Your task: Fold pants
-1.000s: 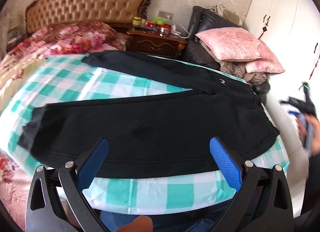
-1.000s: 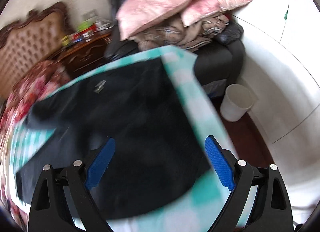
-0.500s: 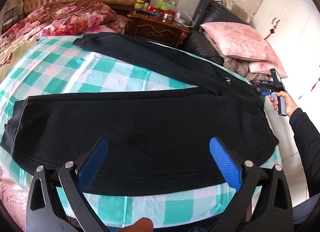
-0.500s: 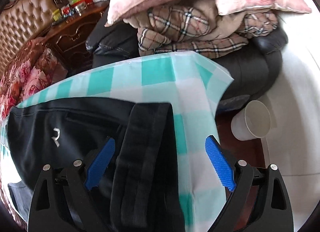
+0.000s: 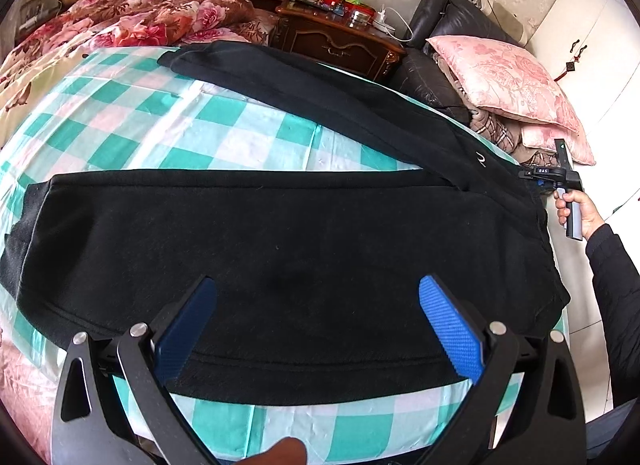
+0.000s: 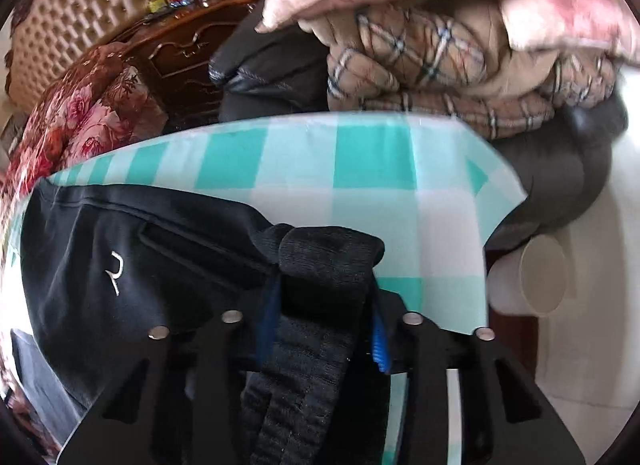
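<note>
The pants (image 5: 304, 241) lie spread across the checked sheet (image 5: 168, 121), legs splayed in a V, waistband (image 6: 320, 305) at the bed's right edge. They look like soft, thick knit: limp, light and not slippery, likely to sag and bunch unless lifted at two points. The ribbed waistband and the cuffs seem the firmest places to hold.

The right gripper (image 6: 320, 329) has just been closing, and its jaws are clamped on a bunched fold of the waistband. The left gripper (image 5: 316, 329) hangs over the near leg with its jaws wide apart; the fabric lies below and between them, apparently ungripped.
</note>
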Available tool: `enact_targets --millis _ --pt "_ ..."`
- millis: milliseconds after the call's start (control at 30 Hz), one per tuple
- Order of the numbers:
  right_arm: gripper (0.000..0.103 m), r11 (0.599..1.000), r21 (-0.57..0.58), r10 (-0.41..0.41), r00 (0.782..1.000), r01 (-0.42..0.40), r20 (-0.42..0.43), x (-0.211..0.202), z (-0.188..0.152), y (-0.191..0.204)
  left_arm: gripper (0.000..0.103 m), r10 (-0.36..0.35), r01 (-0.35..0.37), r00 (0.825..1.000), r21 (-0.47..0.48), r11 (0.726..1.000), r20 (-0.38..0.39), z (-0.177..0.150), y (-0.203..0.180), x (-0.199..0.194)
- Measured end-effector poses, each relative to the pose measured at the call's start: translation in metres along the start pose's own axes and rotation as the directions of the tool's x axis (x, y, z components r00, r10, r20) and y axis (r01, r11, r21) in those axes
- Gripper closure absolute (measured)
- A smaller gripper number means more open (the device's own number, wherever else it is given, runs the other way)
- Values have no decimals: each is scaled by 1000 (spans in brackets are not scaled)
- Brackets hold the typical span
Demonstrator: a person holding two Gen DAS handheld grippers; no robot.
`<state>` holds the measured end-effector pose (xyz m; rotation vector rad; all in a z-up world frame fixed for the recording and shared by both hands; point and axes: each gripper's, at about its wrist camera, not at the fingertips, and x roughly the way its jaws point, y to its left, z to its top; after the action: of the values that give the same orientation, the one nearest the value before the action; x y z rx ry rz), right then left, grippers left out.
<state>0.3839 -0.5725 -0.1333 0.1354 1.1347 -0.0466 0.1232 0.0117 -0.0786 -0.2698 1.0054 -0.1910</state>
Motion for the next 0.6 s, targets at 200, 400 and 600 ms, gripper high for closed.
enact_targets --millis 200,400,600 --pt "76 993 -111 -21 982 42 187 -85 -16 49 2 -27 27 999 5 1000 16 -1 -6 -4" --pt "77 880 -474 207 873 31 441 -217 -140 160 2 -50 51 996 -18 999 69 -12 3 -25" --pt "78 805 -594 256 909 -12 329 -219 -300 194 2 -113 117 989 -39 992 94 -25 12 -39"
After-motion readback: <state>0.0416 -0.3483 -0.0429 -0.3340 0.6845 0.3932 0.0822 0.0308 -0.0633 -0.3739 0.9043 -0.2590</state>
